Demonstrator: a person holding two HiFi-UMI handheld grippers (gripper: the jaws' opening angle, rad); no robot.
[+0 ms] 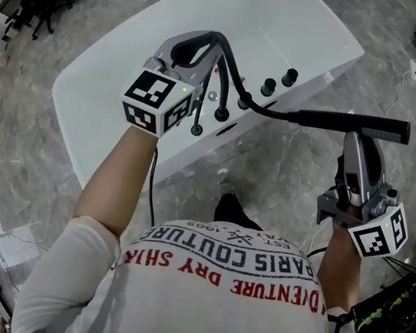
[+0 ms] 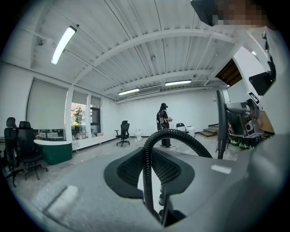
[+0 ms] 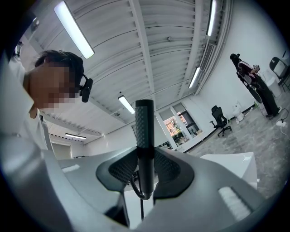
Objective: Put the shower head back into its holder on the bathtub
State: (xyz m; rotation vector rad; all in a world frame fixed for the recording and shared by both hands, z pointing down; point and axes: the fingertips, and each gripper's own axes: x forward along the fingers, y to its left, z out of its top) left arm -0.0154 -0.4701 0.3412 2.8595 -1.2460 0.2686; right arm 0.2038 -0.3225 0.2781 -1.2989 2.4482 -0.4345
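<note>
The right tool (image 1: pixel 354 140) pinches the shower head (image 1: pixel 380 128) crosswise, while the left tool (image 1: pixel 189 50) clamps its hose (image 1: pixel 235 77) over the bathtub (image 1: pixel 92 103).

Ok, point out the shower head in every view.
Head view: the shower head lies level, right of centre, in the right hand-held gripper.
Left gripper view: the upright dark bar near the right edge.
Right gripper view: it stands dead centre, clamped between the jaws.
Shared landmark: the black hose running from it.

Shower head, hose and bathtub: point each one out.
shower head (image 1: pixel 334 121): head view, middle of its black bar.
hose (image 2: pixel 174 132): left gripper view, top of its arch.
bathtub (image 1: pixel 84 101): head view, bare white left end.
</note>
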